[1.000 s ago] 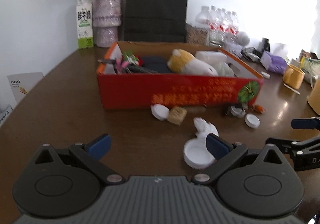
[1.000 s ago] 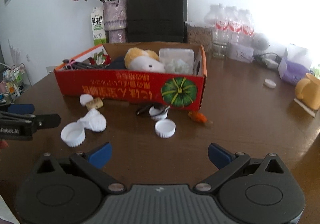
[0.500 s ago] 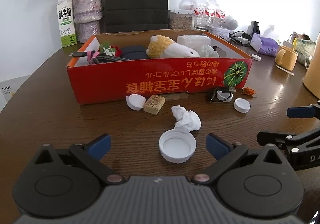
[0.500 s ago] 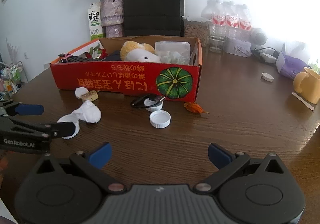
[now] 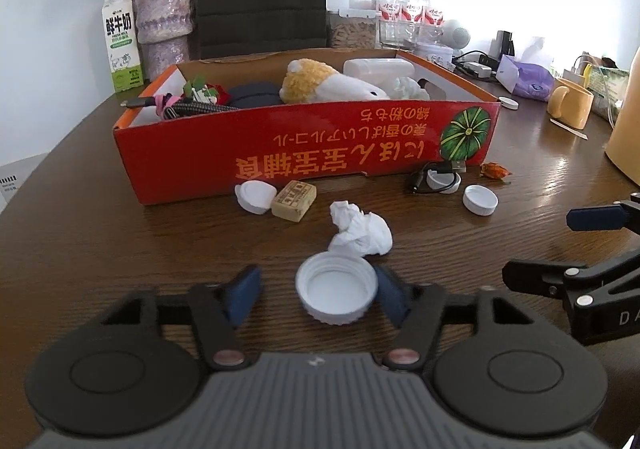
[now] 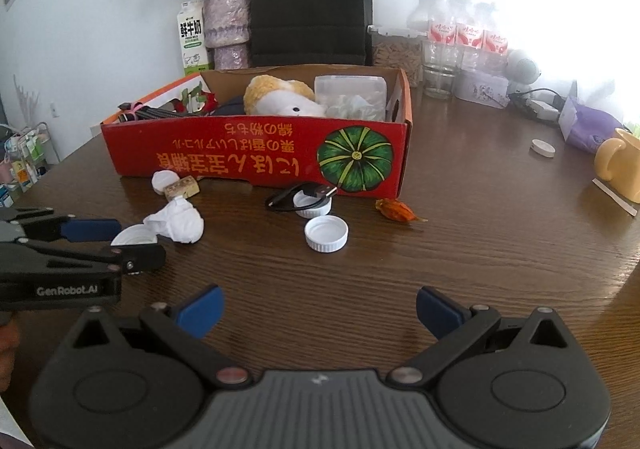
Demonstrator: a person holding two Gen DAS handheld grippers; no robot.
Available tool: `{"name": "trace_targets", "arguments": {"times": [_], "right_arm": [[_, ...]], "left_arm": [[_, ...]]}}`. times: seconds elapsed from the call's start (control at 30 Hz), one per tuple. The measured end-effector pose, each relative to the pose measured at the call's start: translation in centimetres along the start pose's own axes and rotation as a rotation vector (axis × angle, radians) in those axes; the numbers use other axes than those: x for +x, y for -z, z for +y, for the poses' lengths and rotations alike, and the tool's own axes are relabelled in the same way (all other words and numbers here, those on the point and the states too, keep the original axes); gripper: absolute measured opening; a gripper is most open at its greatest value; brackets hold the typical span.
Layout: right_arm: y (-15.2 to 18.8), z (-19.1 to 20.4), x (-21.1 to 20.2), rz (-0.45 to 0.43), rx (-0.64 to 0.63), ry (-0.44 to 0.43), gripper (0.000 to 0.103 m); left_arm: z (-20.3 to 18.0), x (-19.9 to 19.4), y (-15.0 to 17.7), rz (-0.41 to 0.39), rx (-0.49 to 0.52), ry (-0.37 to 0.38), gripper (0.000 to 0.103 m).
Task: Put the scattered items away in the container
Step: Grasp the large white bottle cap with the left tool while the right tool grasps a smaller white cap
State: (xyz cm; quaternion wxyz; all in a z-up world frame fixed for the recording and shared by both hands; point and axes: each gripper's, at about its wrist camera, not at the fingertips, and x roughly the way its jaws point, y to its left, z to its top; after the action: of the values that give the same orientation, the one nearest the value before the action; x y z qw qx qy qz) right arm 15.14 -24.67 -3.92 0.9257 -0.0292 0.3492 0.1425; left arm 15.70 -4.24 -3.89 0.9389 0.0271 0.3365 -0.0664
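On the table at twelve o'clock of my left gripper [image 5: 316, 295], jaws closing round the large white cap [image 5: 337, 292], right pad touching its rim, left pad short; I centre before lifting toward the red box [image 5: 304, 157]; right gripper [image 6: 318, 311] wide, empty.

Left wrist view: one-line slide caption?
Left gripper closing around a white cap, not yet clamped, before the red box.
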Motion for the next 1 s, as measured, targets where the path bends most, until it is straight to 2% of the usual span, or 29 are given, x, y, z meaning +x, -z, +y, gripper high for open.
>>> {"name": "trace_targets", "arguments": {"times": [0.07,0.13,0.6,0.83,1.0], "right_arm": [[0.0,0.0,0.1,0.002,0.003,-0.001,0.103],[0.0,0.0,0.3,0.005,0.006,-0.001,0.103],[-1.6,0.2,1.7,-0.012,0.008,-0.001,0.102],[-2.8,0.1,3.3,-0.01,0.016,0.017,0.096],[-3.2,0.0,4.2,-0.004,0.023,0.03,0.084]], "left_arm": [[-0.1,-0.1,0.0,-0.007,0.003,0.001,0.047],[0.0,-0.1,0.1,-0.012,-0.002,0.01,0.042],[1.4,-1.5,-0.9,-0.069,-0.035,-0.011,0.041],[2.6,-2.2,-2.1,-0.108,-0.058,-0.038,0.041],[3.2,-2.3,-2.0,-0.107,-0.072,-0.047,0.041]]}}
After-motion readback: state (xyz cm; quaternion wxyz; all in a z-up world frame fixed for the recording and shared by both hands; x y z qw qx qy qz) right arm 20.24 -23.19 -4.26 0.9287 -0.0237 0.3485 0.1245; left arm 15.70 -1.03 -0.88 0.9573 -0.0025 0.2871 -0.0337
